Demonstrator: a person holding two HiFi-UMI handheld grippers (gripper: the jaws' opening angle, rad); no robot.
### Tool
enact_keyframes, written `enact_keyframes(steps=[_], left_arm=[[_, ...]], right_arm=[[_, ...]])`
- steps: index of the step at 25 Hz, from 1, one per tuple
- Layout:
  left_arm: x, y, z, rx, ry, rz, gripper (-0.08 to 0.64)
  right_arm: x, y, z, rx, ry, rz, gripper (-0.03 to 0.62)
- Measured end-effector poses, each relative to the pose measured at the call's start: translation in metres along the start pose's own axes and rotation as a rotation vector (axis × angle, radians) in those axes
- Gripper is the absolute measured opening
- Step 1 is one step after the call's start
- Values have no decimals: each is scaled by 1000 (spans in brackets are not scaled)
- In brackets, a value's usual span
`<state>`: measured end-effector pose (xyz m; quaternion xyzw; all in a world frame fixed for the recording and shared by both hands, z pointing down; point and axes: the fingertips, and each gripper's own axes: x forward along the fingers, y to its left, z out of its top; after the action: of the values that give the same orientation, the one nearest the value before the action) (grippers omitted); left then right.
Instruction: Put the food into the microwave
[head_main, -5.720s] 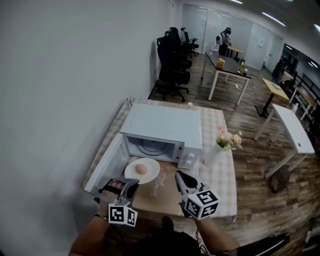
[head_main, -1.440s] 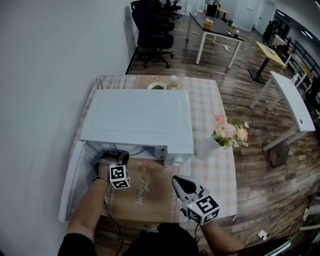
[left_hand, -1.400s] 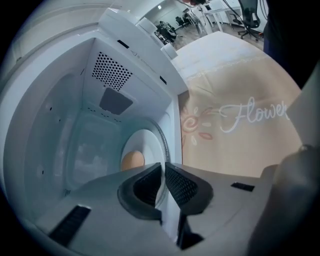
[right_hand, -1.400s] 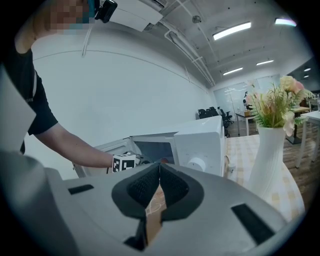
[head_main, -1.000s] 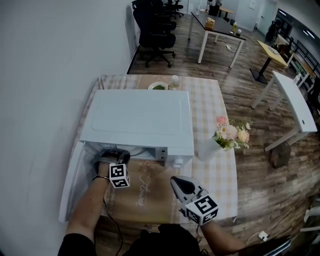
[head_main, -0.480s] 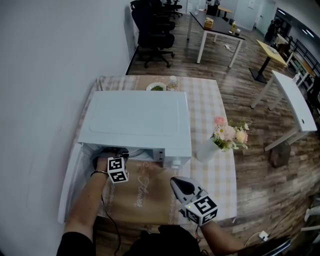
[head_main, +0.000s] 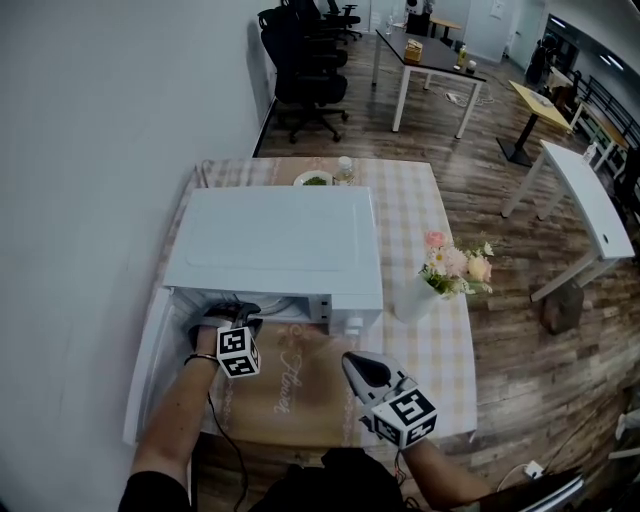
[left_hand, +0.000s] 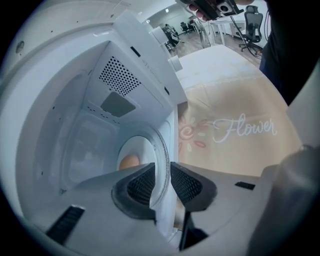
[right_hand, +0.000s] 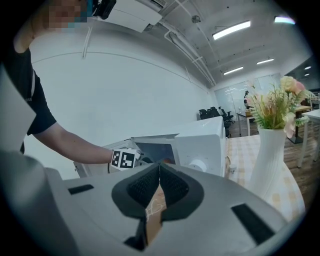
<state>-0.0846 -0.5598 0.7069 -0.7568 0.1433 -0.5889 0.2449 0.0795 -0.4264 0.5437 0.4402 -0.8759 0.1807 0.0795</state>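
The white microwave (head_main: 275, 240) stands with its door (head_main: 148, 360) swung open to the left. My left gripper (head_main: 232, 312) reaches into the cavity. In the left gripper view it (left_hand: 163, 184) is shut on the rim of a white plate (left_hand: 137, 155), which carries a round tan piece of food (left_hand: 129, 161) and sits over the glass turntable. The head view hides the plate under the microwave's top. My right gripper (head_main: 362, 368) hovers over the brown mat (head_main: 290, 385) in front, shut and with nothing in it (right_hand: 159, 187).
A white vase of flowers (head_main: 420, 290) stands just right of the microwave, close to my right gripper. Behind the microwave are a small plate of greens (head_main: 314, 179) and a bottle (head_main: 344, 166). The wall runs along the left. The table's front edge is near my body.
Several seconds ago the plate with the food was outside, in front of the open microwave; it is now inside the cavity. Over the last second both grippers have barely shifted.
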Motion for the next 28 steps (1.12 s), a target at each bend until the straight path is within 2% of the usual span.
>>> enact_keyframes(steps=[4,9,12,16,19,22,25,28], left_arm=[[-19,1,1,2,-13,38,101],[-49,-15,-1,-79,3,52,100],[-70,-28,2,-113,-13,86,61],[-103,-46,4,-158,-39,137,44],[-132,-54,-1,-233,-49,188,27],[-164,-67,-1,-347,-71,259,9],[-194,-86,4,-475,-138,294,8],[-221,-102,13,-537,-205,319,8]], right_arm=[[0,14,9,-14,-15,3,9],[-9,38,12,-32,-39,11,9],[-17,56,16,-34,-61,10,9],[-30,83,16,-39,-73,23,9],[-39,102,16,-33,-79,15,9],[-48,121,20,-4,-99,14,9],[-56,139,25,-17,-117,3,9],[-64,149,23,-22,-111,-21,9]])
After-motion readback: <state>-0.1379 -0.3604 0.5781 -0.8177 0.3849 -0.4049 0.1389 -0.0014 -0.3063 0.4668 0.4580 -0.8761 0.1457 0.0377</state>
